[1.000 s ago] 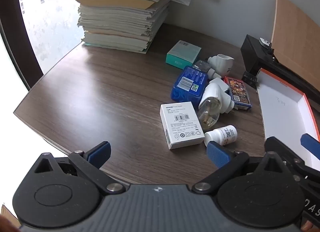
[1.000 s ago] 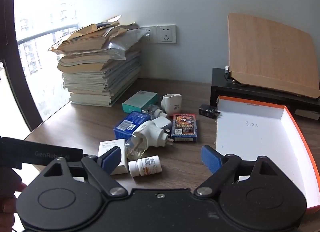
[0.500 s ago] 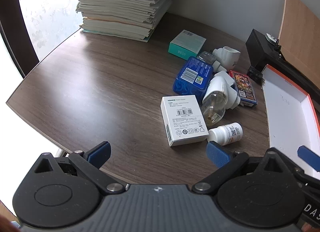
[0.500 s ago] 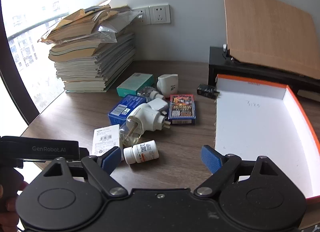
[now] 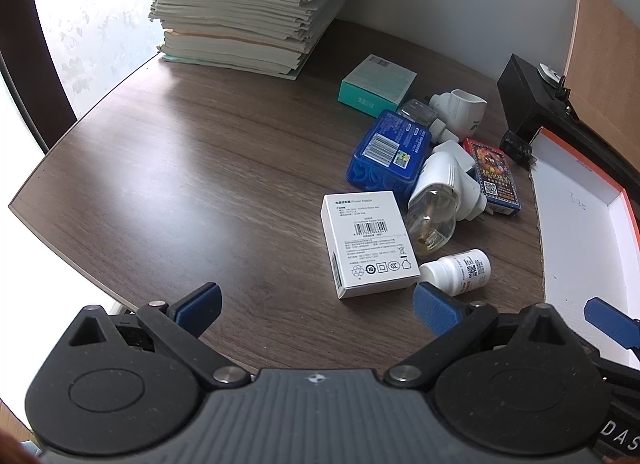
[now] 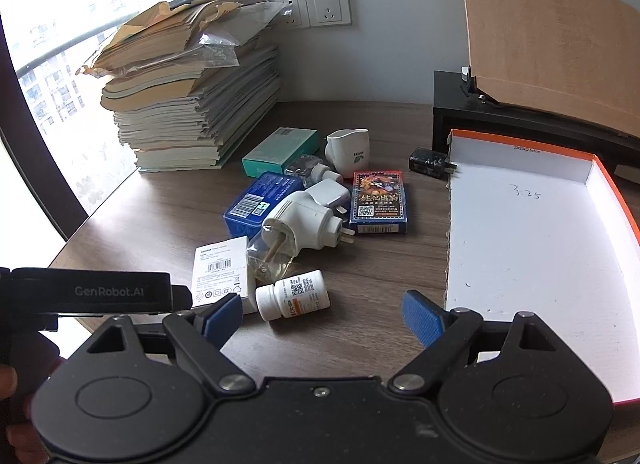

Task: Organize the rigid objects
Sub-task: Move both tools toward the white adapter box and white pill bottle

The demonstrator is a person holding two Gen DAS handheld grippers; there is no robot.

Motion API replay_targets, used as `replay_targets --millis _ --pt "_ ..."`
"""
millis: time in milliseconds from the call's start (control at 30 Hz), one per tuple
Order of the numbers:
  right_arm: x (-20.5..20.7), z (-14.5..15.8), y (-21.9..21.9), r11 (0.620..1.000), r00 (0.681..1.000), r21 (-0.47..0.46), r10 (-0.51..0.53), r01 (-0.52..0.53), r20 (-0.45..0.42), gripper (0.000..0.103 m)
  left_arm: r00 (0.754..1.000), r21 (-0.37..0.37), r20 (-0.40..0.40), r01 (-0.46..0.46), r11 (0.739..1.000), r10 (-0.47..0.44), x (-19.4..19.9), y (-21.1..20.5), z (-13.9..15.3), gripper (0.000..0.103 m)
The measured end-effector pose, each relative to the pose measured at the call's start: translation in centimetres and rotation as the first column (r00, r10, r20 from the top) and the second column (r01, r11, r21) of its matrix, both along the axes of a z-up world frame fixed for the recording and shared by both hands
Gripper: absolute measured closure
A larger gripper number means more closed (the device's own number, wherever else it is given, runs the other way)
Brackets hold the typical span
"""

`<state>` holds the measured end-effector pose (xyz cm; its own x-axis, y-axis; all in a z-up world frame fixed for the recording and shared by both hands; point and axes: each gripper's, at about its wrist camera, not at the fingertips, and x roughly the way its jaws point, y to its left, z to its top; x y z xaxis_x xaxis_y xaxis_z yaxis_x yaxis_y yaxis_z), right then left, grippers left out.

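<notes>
At the far left of the dark wood desk (image 5: 168,167) a tall stack of papers (image 6: 188,103) stands against the wall, below two white wall sockets (image 6: 316,7). The left gripper (image 5: 316,306) carries the words "GenRobot.AI" on its side in the right wrist view; its jaws stand wide apart and empty, above the desk near its front edge. Just ahead of it lies a white box (image 5: 366,242) printed "Power Adapter" with a barcode, flat on the desk. Behind that sit a blue box (image 5: 390,153) with a barcode label and a teal box (image 5: 378,83). A white plug-in vaporizer with a clear bottle (image 6: 298,227) leans between the blue box and a card pack (image 6: 380,199) with a QR code and Chinese lettering too small to read. A second bottle (image 6: 306,165) and a white plug-in housing (image 6: 348,145) with a green leaf mark lie behind. A white pill bottle (image 6: 294,294) with an orange-marked label lies on its side, touching the white box's corner. The right gripper (image 6: 324,318) hovers right over the pill bottle's near side, jaws wide apart, gripping nothing. To the right, a small black adapter (image 6: 430,161) rests beside an orange-rimmed tray (image 6: 608,187) with "3.25" handwritten on its white floor. Behind it are a black stand (image 6: 460,111) and a wooden board (image 6: 552,31).
</notes>
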<state>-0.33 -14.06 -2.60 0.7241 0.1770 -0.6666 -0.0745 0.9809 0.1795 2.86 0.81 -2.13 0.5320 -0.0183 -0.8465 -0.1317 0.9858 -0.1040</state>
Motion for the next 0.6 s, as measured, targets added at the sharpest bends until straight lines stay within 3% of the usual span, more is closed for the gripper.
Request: replay_targets --millis 600 --pt "0.7 -0.2 0.1 1.000 1.000 -0.023 -0.003 0.002 -0.009 0.001 1.000 -0.010 -0.010 0.017 1.000 -0.018 1.6 -0.2 -0.6 0.000"
